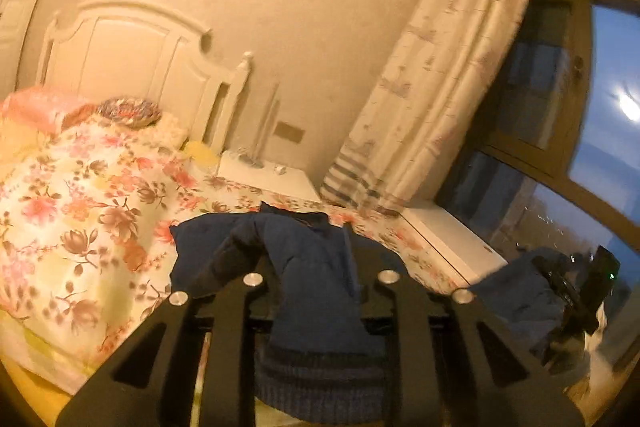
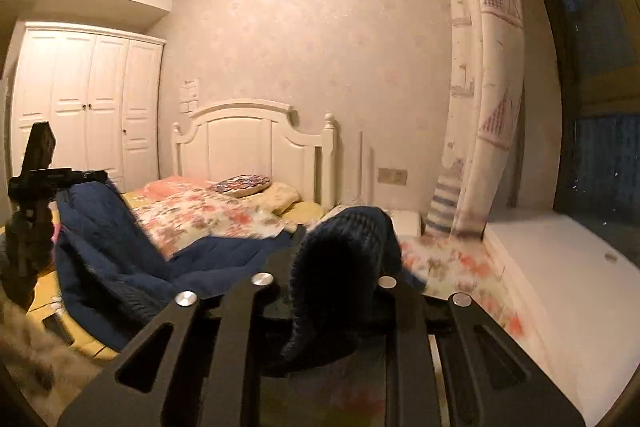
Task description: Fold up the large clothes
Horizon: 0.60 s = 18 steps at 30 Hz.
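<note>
Left tool (image 1: 320,267) pinching navy sweater (image 1: 316,307), right tool (image 2: 324,267) pinching its ribbed hem; fingertips buried in cloth, bed (image 1: 80,207) partly hidden, motion-blurred.

Left wrist view: low over bed (image 1: 80,187), facing headboard (image 1: 132,59), tilted toward window (image 1: 600,107). Right wrist view: nearly level, same way, wardrobe (image 2: 88,107) at left. Shared: bed, headboard, curtain (image 1: 440,87), each other's claw.

Bed (image 2: 256,143), white headboard: floral quilt (image 1: 80,195) spread over it, pink pillow (image 1: 36,107) and patterned cushion (image 2: 242,183) at the head, navy jacket (image 2: 224,259) partly resting on the quilt.
</note>
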Available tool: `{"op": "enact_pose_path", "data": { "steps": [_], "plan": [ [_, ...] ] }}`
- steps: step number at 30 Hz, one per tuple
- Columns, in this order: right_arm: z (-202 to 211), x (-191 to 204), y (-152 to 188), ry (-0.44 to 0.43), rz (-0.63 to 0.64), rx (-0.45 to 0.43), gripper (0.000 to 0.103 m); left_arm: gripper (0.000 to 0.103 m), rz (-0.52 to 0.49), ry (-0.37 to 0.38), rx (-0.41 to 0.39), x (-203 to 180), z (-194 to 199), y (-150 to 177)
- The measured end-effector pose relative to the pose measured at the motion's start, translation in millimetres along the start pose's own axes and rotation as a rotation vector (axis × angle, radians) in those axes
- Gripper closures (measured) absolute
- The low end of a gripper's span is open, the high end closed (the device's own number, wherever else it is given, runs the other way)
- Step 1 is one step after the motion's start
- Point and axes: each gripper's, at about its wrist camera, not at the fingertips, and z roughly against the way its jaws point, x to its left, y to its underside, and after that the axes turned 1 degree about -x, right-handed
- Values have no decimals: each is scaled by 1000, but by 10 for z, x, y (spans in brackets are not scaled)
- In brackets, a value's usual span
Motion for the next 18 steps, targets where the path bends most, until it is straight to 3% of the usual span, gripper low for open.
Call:
{"op": "enact_pose_path", "data": {
  "steps": [3, 6, 7, 9, 10, 12, 13, 18],
  "plan": [
    [-700, -114, -179, -2, -9, 83, 82, 75, 70, -47, 71, 207, -626, -227],
    [-1666, -446, -187, -54, -145, 224, 77, 71, 135, -38, 232, 504, -1486, -358],
    [-2027, -602, -136, -93, -215, 282, 71, 68, 180, -17, 285, 634, -1755, -351],
    [-2572, -915, -1, -192, -367, 366, 37, 62, 288, 12, 398, 932, -2310, -356],
    [-2728, -1041, 71, -223, -433, 384, 4, 61, 323, 10, 449, 1072, -2512, -345],
    [-2959, -1296, 215, -247, -549, 395, 4, 58, 398, -16, 526, 1355, -2817, -316],
    [-3082, -1470, 272, -220, -580, 402, 4, 58, 425, -39, 551, 1495, -2941, -308],
    [-3224, -1781, 441, -10, -472, 472, 4, 48, 511, -90, 622, 2015, -3203, -355]
  ]
}}
